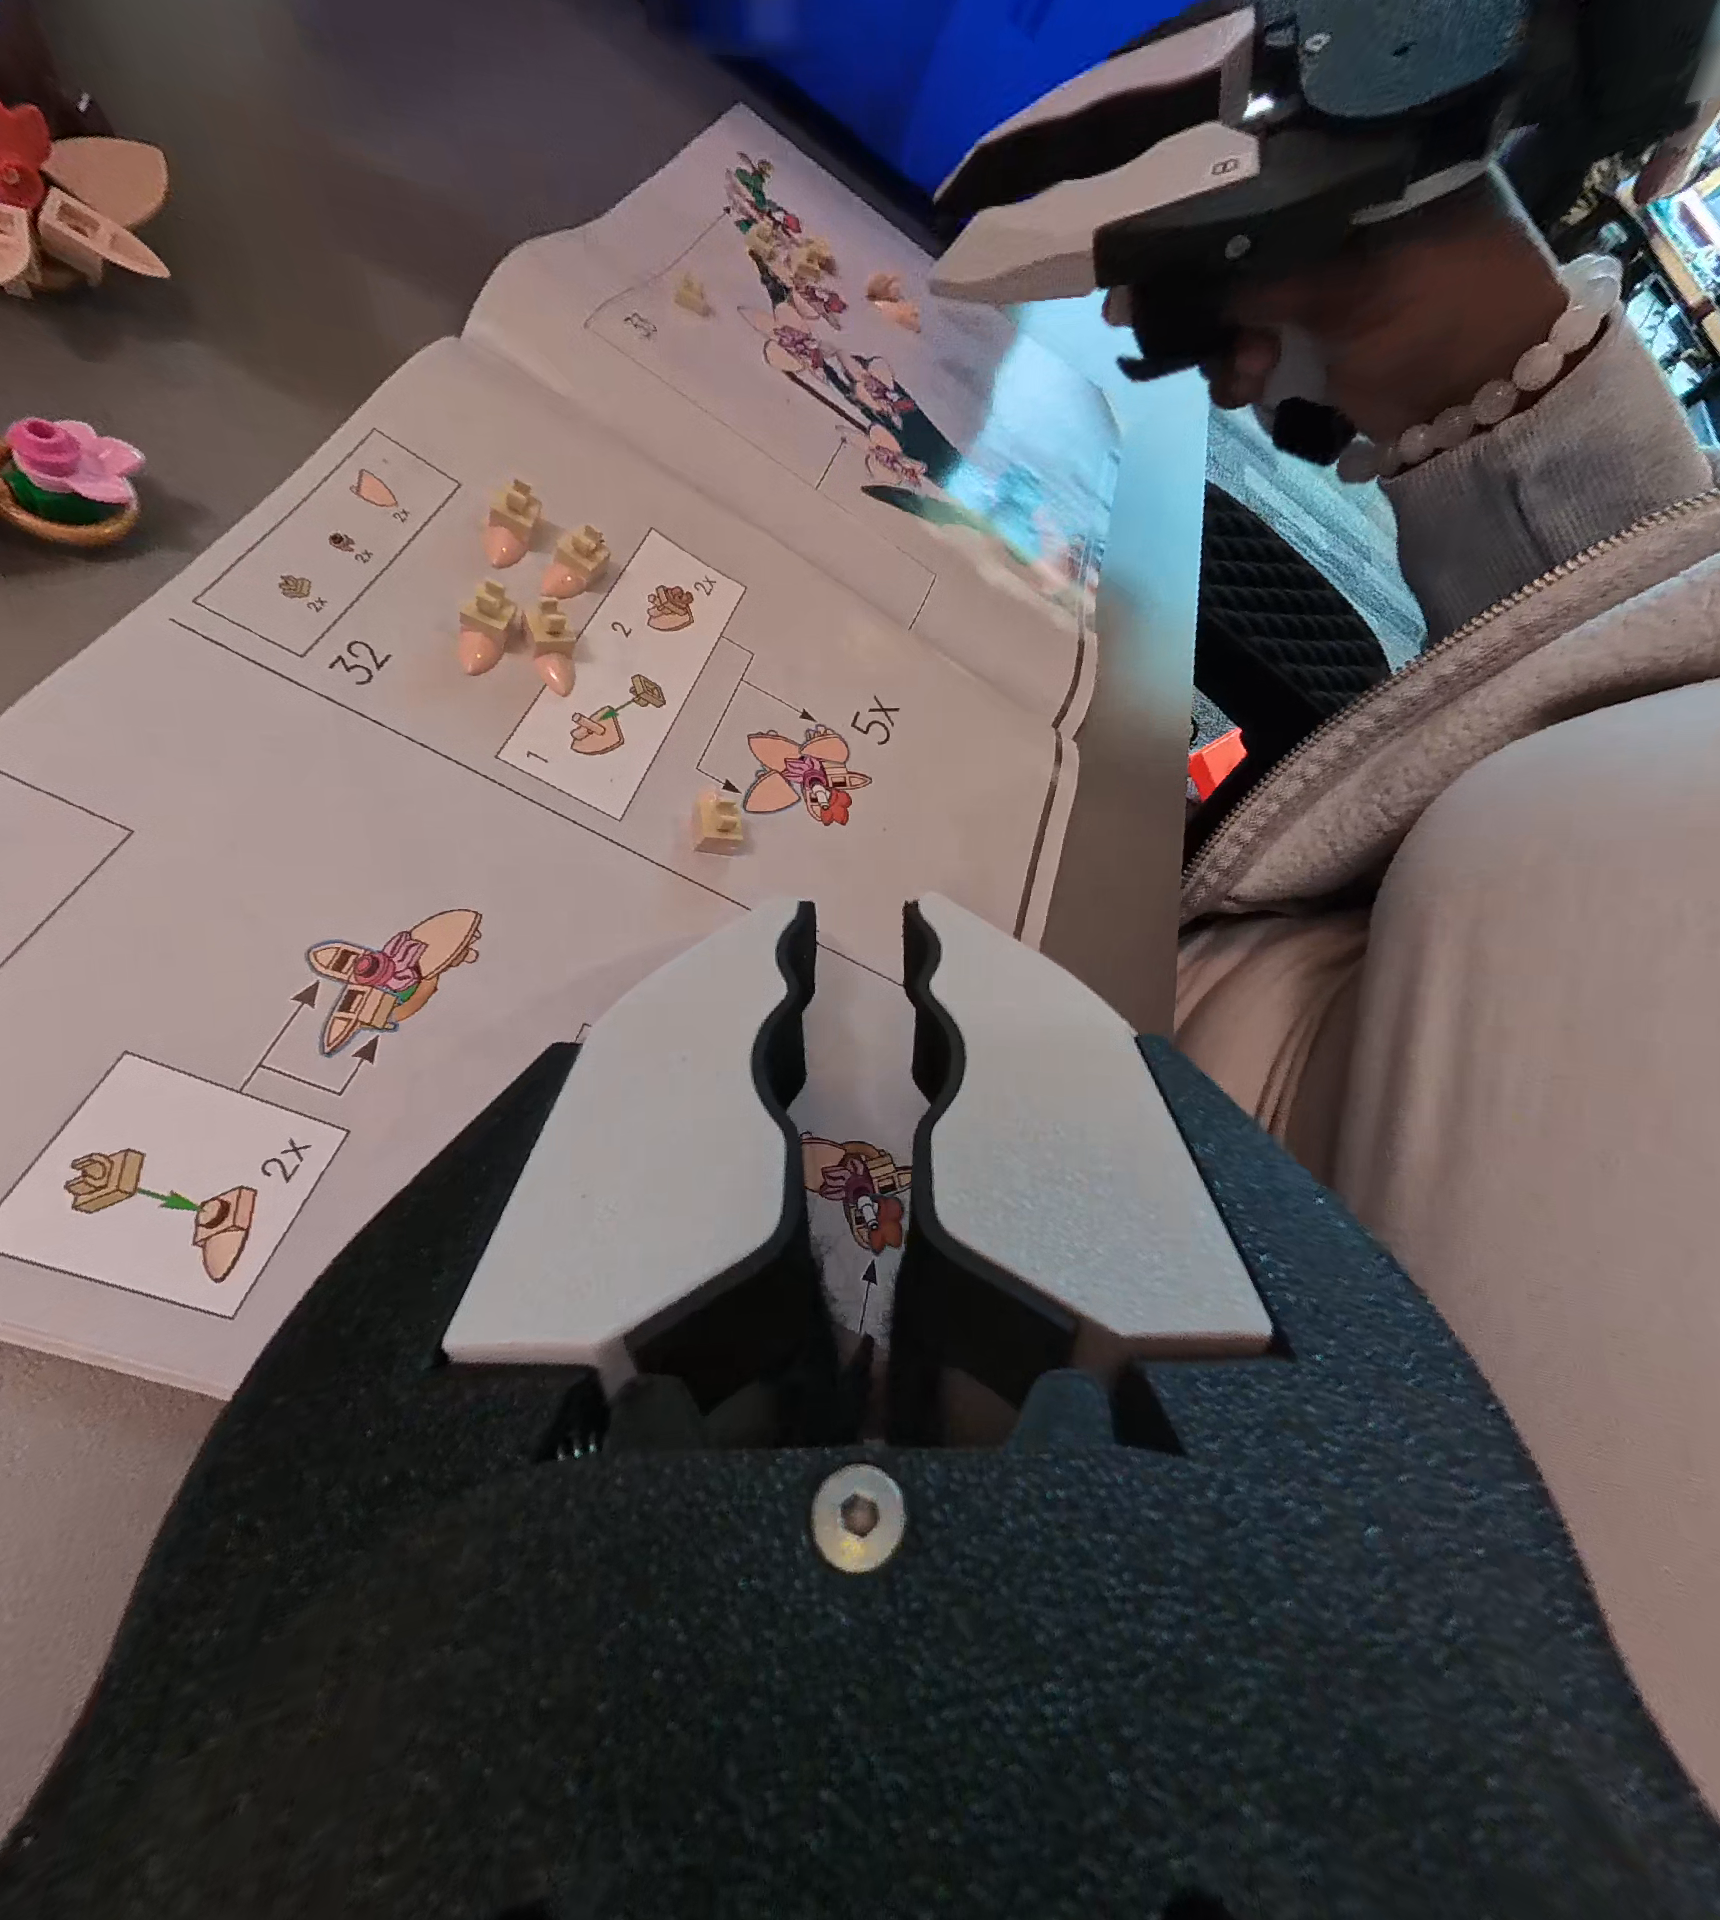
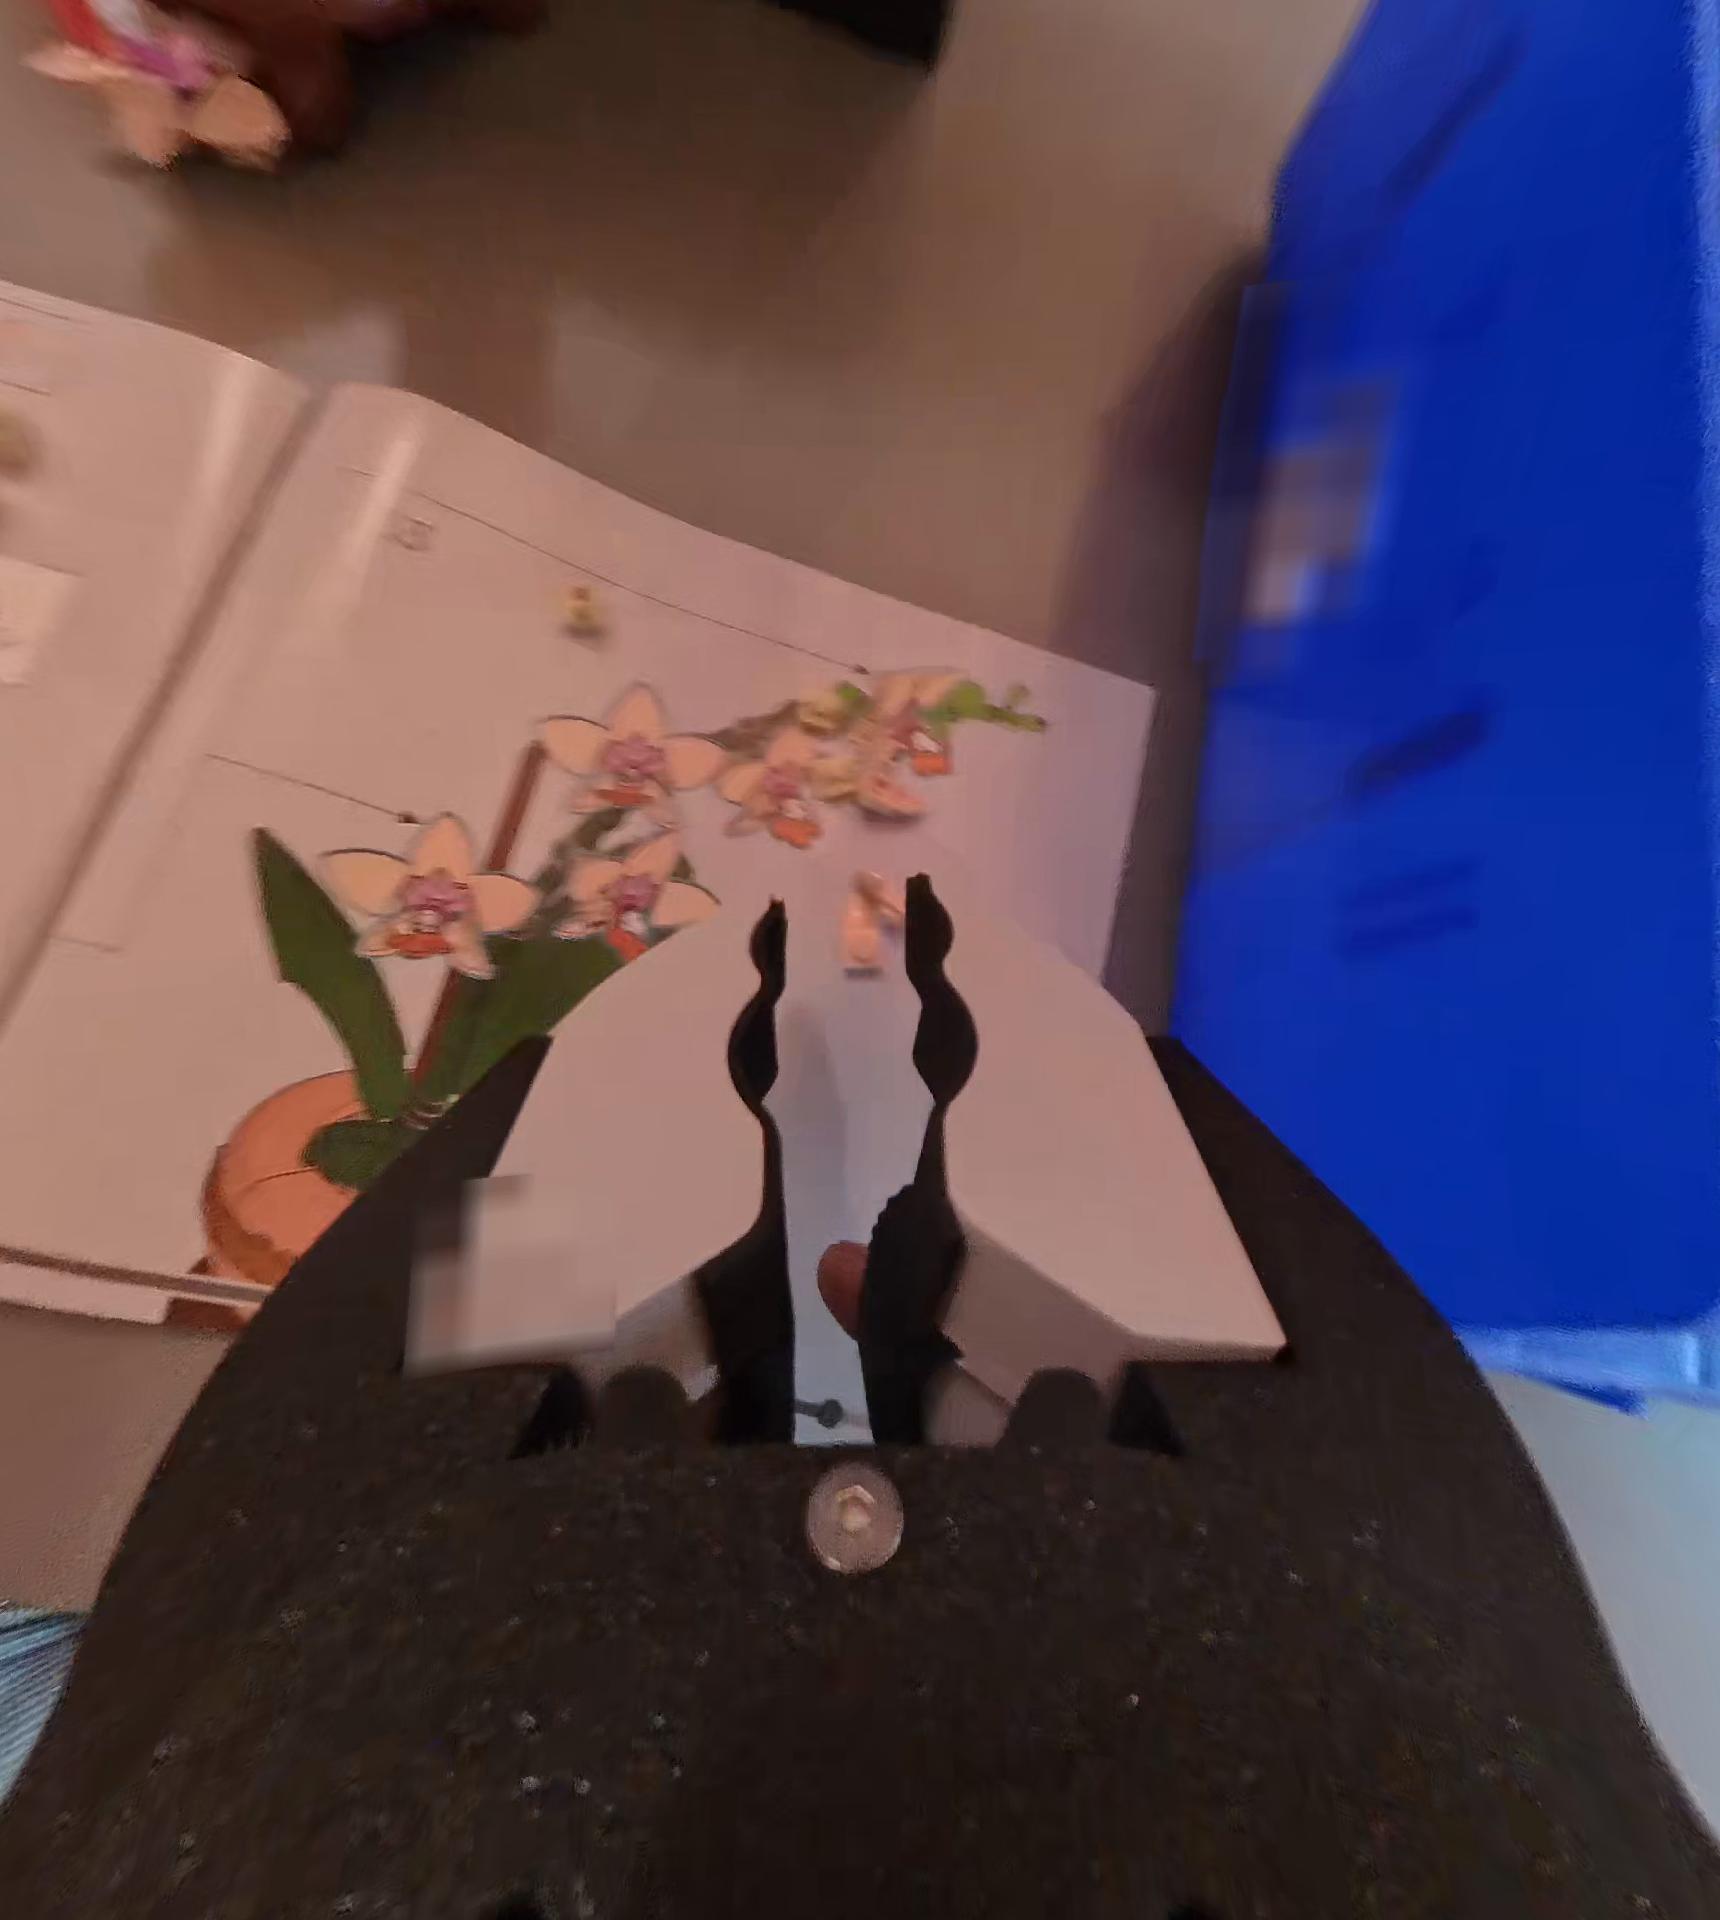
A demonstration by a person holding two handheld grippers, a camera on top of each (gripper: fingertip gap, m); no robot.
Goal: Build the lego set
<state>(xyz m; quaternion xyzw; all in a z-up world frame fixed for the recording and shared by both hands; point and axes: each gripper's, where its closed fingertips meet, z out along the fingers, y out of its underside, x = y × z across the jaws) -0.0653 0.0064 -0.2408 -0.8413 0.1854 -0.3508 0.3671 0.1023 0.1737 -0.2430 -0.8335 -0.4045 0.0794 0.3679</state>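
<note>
An open instruction booklet (image 1: 212, 790) lies on a grey table (image 1: 316, 260), reaching to the table's near edge. Four small pink-and-tan pieces (image 1: 523, 592) sit clustered near the middle of its left page, and one tan brick (image 1: 721, 821) lies alone nearer that edge. The left gripper (image 1: 858, 914) hangs low over the page just short of that brick, its jaws slightly apart with only paper showing between them. The right gripper (image 2: 848, 894) hovers over the flower drawing on the right page, jaws parted; a pale piece (image 2: 866, 925) lies on the page between its fingertips, seemingly unpinched, though blur hides contact. Built flowers (image 1: 35, 197) sit at the table's far left; a blue bin (image 2: 1490, 675) stands beside the booklet's right edge.
</note>
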